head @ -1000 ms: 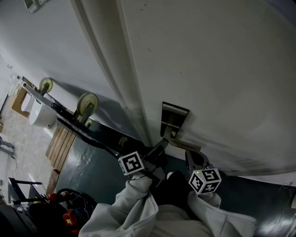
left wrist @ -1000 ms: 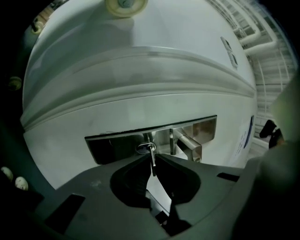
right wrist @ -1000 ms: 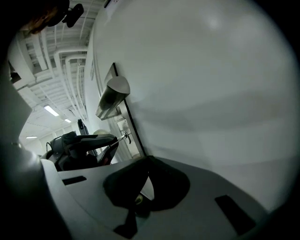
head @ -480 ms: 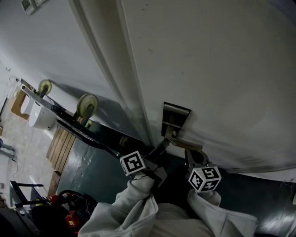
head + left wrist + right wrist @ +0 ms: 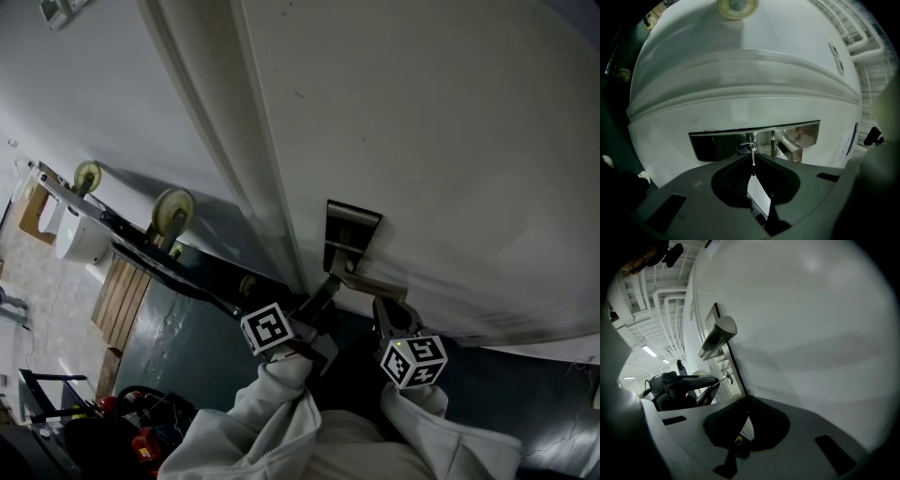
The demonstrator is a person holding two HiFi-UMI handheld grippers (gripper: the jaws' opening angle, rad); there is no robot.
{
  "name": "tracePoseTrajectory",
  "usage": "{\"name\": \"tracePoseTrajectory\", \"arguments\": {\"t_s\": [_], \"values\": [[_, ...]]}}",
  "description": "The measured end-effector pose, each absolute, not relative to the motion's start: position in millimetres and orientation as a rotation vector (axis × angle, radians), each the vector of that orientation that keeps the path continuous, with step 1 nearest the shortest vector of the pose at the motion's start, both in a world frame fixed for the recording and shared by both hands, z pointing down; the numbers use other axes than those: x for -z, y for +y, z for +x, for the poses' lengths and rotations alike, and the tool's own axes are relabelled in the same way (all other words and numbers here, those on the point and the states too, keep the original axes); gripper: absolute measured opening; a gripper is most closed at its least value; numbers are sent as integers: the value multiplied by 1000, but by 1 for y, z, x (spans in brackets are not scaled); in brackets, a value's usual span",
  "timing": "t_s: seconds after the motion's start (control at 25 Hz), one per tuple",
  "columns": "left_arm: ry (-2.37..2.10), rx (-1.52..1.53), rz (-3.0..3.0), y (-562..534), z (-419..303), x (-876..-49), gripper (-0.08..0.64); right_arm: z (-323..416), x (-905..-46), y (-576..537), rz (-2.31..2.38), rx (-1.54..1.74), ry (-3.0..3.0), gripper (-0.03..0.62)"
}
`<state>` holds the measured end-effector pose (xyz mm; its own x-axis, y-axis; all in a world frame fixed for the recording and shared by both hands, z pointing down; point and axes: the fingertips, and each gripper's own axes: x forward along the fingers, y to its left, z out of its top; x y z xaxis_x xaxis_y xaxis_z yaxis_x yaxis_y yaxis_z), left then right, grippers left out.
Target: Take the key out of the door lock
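On the white door (image 5: 441, 122), a metal lock plate (image 5: 352, 225) carries a lever handle (image 5: 380, 286). In the left gripper view a thin silver key (image 5: 753, 159) sticks out of the keyhole in the lock plate (image 5: 717, 143), left of the handle (image 5: 791, 149). My left gripper (image 5: 753, 165) is shut on the key, level with the lock. In the head view my left gripper (image 5: 328, 284) reaches just under the plate and hides the key. My right gripper (image 5: 386, 309) hangs below the handle, shut on nothing. The right gripper view shows its jaws (image 5: 749, 398) meeting, with the key (image 5: 725, 377) and handle (image 5: 717, 339) beyond.
A dark trolley frame with cream wheels (image 5: 175, 211) leans along the wall to the left of the door. A white bucket (image 5: 80, 234), a wooden pallet (image 5: 122, 300) and red tools (image 5: 141, 436) lie on the dark green floor (image 5: 178, 347).
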<state>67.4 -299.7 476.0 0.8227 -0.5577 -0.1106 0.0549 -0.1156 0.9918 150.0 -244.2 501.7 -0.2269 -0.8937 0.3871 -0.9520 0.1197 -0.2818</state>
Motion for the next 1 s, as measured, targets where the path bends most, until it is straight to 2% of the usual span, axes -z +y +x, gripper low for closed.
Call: {"name": "tracePoseTrajectory", "arguments": {"t_s": [1.0], "values": [[-412, 535, 1627, -274, 51, -480, 26, 145, -499, -227, 1866, -693, -2258, 52]]}}
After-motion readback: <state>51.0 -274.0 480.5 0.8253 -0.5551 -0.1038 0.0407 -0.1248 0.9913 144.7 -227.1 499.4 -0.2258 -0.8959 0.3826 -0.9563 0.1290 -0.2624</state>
